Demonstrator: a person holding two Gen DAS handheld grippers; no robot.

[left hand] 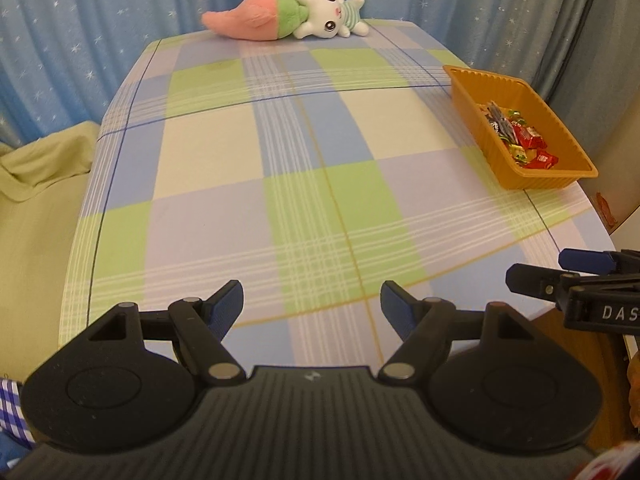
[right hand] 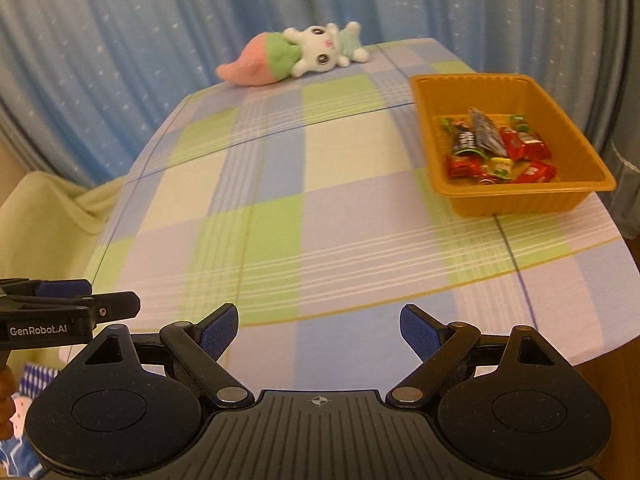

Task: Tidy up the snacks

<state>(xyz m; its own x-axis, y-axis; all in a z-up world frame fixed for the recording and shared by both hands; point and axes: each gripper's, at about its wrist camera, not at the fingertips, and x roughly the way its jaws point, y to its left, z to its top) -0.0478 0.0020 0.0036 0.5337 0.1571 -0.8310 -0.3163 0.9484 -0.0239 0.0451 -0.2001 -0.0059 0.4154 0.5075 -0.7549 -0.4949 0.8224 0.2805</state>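
Off the counter's (left hand: 224, 168) left edge lies a rumpled yellow-green cloth (left hand: 36, 184), with a starred blue curtain (left hand: 80, 20) hanging behind. The left hand-held gripper (left hand: 311, 306) hangs over the near edge with its blue-padded jaws spread wide and nothing between them. At the far edge, a plush rabbit with a pink-and-green carrot body (left hand: 286, 18) lies on its side. The right hand-held gripper (right hand: 319, 330) is also over the near edge, beside the left one, jaws wide apart and empty. Along the right edge sits the orange plastic tray (right hand: 516, 200), holding the wrapped snacks (right hand: 496, 148); bare checked cloth lies between it and both grippers. The right wrist view looks down into the tray, showing red, dark and green-yellow wrappers. The left wrist view sees the tray at a slant, its near wall hiding part of the pile, and catches a blue checked sleeve (left hand: 14, 408) at lower left.
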